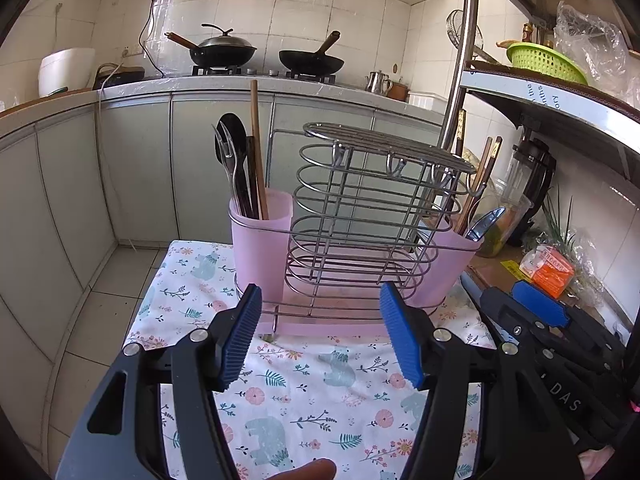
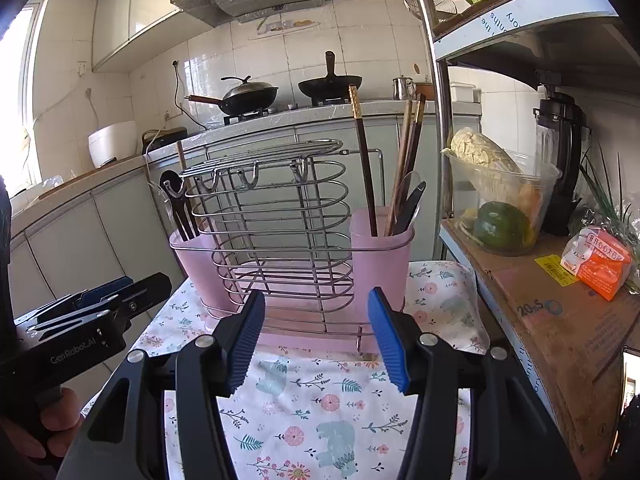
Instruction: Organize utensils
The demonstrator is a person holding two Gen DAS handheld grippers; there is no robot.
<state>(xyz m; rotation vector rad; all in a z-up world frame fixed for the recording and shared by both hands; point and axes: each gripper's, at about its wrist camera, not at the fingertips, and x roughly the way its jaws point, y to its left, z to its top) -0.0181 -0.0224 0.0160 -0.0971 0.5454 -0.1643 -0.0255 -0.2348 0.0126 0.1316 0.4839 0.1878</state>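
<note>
A wire utensil rack (image 1: 372, 216) (image 2: 276, 232) stands on a floral cloth (image 1: 320, 400) (image 2: 320, 408), with a pink cup at each end. The left cup (image 1: 262, 236) (image 2: 196, 264) holds a black spoon, a fork and chopsticks (image 1: 256, 148). The right cup (image 1: 444, 268) (image 2: 380, 256) holds chopsticks (image 2: 366, 160) and a spoon (image 1: 486, 222). My left gripper (image 1: 320, 300) is open and empty just before the rack. My right gripper (image 2: 316, 304) is open and empty, also before the rack. The right gripper shows at the right of the left wrist view (image 1: 532, 312); the left gripper shows at the left of the right wrist view (image 2: 96, 304).
A metal shelf (image 2: 540, 300) stands close on the right with a container of vegetables (image 2: 500, 208), a blender (image 2: 560, 160) and an orange packet (image 2: 600, 260). A kitchen counter with two woks (image 1: 228, 52) runs behind. Tiled floor lies to the left.
</note>
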